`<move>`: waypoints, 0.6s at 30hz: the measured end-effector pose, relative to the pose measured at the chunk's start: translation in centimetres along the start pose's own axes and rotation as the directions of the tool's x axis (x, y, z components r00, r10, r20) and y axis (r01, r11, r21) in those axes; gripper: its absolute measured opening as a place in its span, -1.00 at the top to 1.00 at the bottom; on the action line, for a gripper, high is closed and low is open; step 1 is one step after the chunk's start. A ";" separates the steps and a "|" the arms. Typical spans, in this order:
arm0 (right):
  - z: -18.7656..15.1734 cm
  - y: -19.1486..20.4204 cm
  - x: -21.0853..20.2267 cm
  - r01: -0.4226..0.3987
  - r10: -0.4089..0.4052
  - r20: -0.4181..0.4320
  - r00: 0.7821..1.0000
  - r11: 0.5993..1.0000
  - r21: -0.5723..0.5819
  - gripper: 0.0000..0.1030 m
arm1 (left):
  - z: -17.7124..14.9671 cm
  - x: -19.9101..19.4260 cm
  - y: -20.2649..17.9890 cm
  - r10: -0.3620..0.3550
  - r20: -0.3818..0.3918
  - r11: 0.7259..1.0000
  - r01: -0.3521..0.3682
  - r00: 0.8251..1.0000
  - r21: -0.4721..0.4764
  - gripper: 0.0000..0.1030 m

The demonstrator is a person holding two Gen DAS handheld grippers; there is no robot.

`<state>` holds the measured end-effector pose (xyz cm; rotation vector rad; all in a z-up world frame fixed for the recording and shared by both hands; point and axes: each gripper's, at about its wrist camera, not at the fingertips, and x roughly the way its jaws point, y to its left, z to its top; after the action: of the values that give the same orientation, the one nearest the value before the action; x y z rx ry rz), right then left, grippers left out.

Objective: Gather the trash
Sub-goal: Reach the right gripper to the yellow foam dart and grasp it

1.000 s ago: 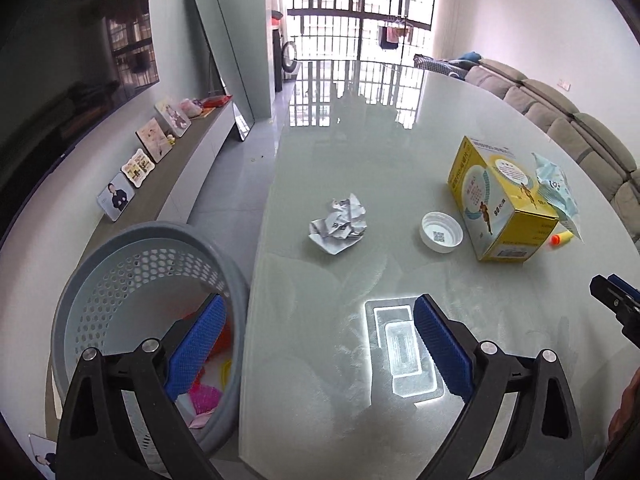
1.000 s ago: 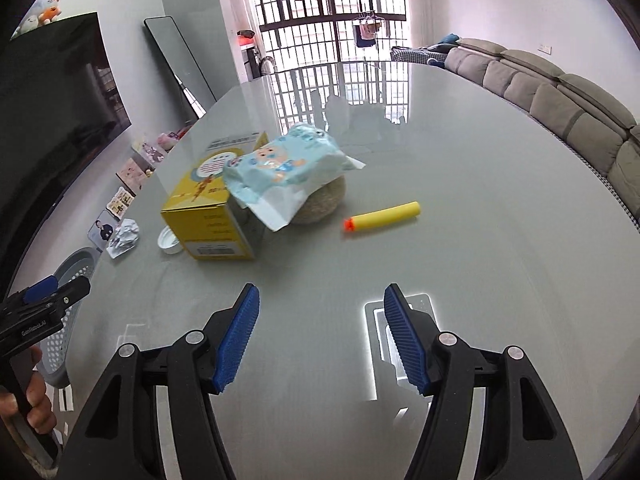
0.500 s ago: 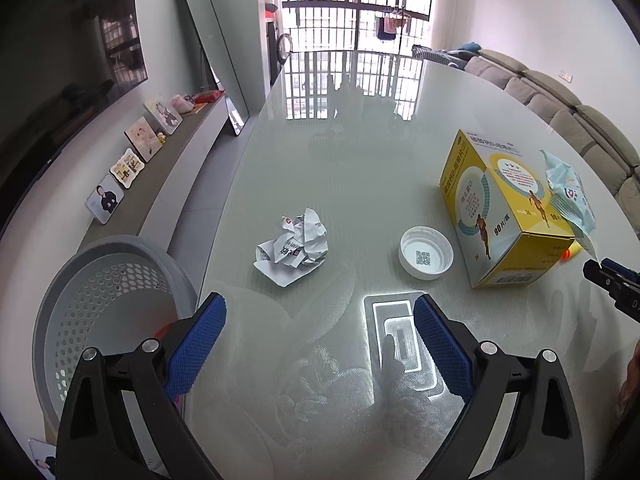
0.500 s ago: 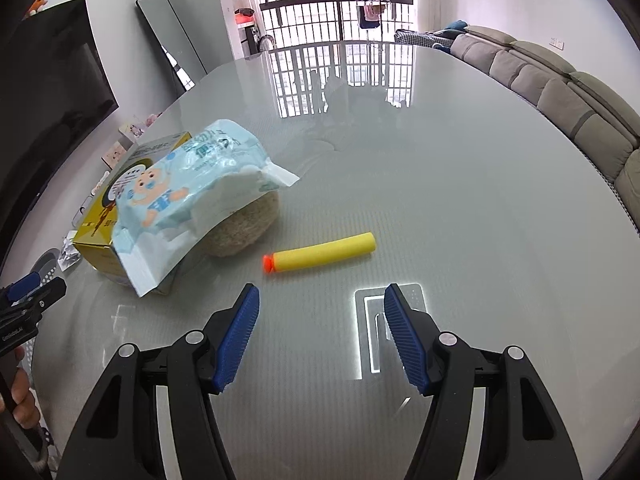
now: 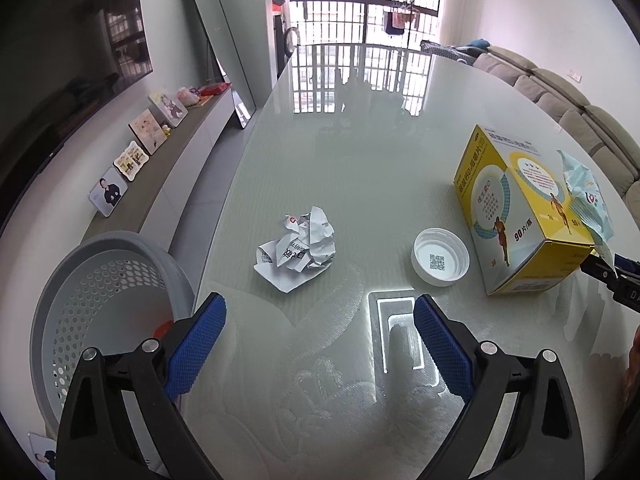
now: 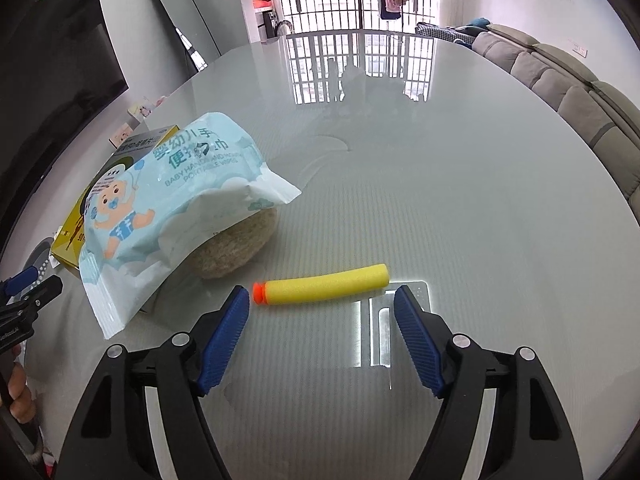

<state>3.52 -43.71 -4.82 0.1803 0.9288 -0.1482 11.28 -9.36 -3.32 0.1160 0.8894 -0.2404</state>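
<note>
A crumpled paper ball (image 5: pixel 298 250) lies on the glass table (image 5: pixel 360 152), a short way ahead of my left gripper (image 5: pixel 320 312), which is open and holds nothing. A white cap (image 5: pixel 440 258) sits to the paper's right. In the right wrist view a yellow foam dart (image 6: pixel 324 283) with an orange tip lies crosswise just beyond the fingertips of my right gripper (image 6: pixel 321 300). That gripper's jaws are opening and its pads do not touch the dart. The grey perforated basket (image 5: pixel 80 280) stands off the table's left edge.
A yellow box (image 5: pixel 516 216) stands right of the cap. A pale blue wipes pack (image 6: pixel 176 200) leans on the box over a brownish round lump (image 6: pixel 236 248). A low shelf with photo frames (image 5: pixel 136 156) runs along the left wall, and a sofa (image 6: pixel 568 80) along the right.
The left gripper moved from above the basket to over the table, so the paper ball is nearer. The right gripper closed in on the foam dart and its jaws widened.
</note>
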 end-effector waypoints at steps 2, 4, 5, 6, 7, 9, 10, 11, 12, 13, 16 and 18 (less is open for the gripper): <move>0.3 0.2 0.3 0.003 -0.003 -0.005 1.000 1.000 -0.009 -0.42 | 0.0 0.1 -0.1 0.002 -0.002 1.000 -0.002 1.000 -0.002 -0.80; 0.5 0.2 0.6 0.007 -0.007 -0.007 1.000 1.000 -0.016 -0.42 | 0.0 0.1 -0.1 0.003 -0.004 1.000 -0.003 1.000 -0.004 -0.80; 0.7 0.3 0.7 0.009 -0.009 -0.006 1.000 1.000 -0.019 -0.42 | -0.1 0.1 0.0 0.003 -0.004 1.000 -0.003 1.000 -0.005 -0.80; 0.8 0.2 0.7 0.011 -0.011 -0.006 1.000 1.000 -0.020 -0.42 | 0.0 0.1 0.1 0.003 -0.004 1.000 -0.003 1.000 -0.006 -0.80; 0.9 0.2 0.8 0.016 -0.017 -0.006 1.000 1.000 -0.023 -0.42 | 0.0 0.1 0.1 0.003 -0.003 1.000 -0.003 1.000 -0.006 -0.80; 0.9 0.4 1.0 0.030 -0.031 -0.006 1.000 0.999 -0.033 -0.42 | 0.0 0.1 0.2 0.004 -0.001 1.000 -0.004 1.000 -0.007 -0.80; 0.9 0.5 1.1 0.037 -0.037 -0.005 0.999 0.999 -0.039 -0.42 | 0.0 0.0 0.3 0.005 0.000 1.000 -0.005 1.000 -0.008 -0.80; 0.9 0.6 1.1 0.045 -0.046 -0.006 0.999 0.998 -0.047 -0.42 | 0.0 0.0 0.4 0.005 0.000 1.000 -0.005 1.000 -0.009 -0.80; 0.9 0.8 1.2 0.056 -0.056 -0.006 0.998 0.997 -0.059 -0.41 | 0.0 0.0 0.5 0.006 0.001 1.000 -0.006 1.000 -0.010 -0.80; 0.8 0.9 1.3 0.056 -0.056 -0.003 0.998 0.996 -0.067 -0.41 | 0.0 0.0 0.6 0.007 0.001 1.000 -0.007 1.000 -0.011 -0.80; 0.8 1.3 1.2 0.051 -0.051 0.003 0.999 0.996 -0.074 -0.32 | 0.0 -0.1 0.7 0.009 0.000 1.000 -0.009 1.000 -0.015 -0.80; 0.7 1.2 1.2 0.049 -0.049 0.005 0.999 0.996 -0.070 -0.31 | 0.0 -0.1 0.8 0.009 0.000 1.000 -0.009 1.000 -0.016 -0.80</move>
<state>5.03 -42.72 -5.25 0.0923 0.9338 -0.1606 11.41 -8.58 -3.19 0.1052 0.8905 -0.2248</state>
